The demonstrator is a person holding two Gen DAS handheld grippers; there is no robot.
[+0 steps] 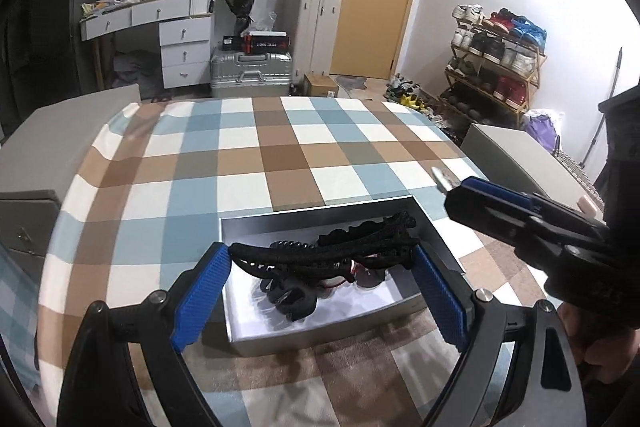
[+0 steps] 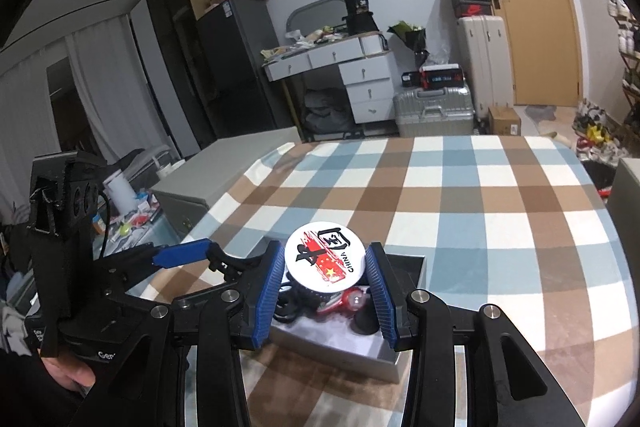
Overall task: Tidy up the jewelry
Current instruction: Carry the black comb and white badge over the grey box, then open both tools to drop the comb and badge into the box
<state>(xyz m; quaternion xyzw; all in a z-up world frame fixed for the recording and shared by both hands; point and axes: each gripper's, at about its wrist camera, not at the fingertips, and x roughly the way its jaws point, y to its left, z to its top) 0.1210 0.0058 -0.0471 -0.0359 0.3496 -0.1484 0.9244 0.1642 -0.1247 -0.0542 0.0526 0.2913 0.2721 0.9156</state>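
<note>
Nearest, the left gripper [image 1: 322, 263] clamps a long black hair claw [image 1: 320, 253] end to end between its blue pads, held over the open grey box [image 1: 436, 235] near the table's close edge. The right gripper [image 2: 326, 273] pinches a round white badge [image 2: 325, 254] by its rim above the same box, where dark hair ties [image 1: 290, 297] and a red trinket [image 2: 348, 301] lie. Beyond, the checked tablecloth [image 1: 280, 147] stretches to the far edge.

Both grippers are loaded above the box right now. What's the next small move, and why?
Probably carry the round badge in the right gripper sideways to bare checkered cloth and set it down: the left gripper holds the black hair claw over the crowded box.
</note>
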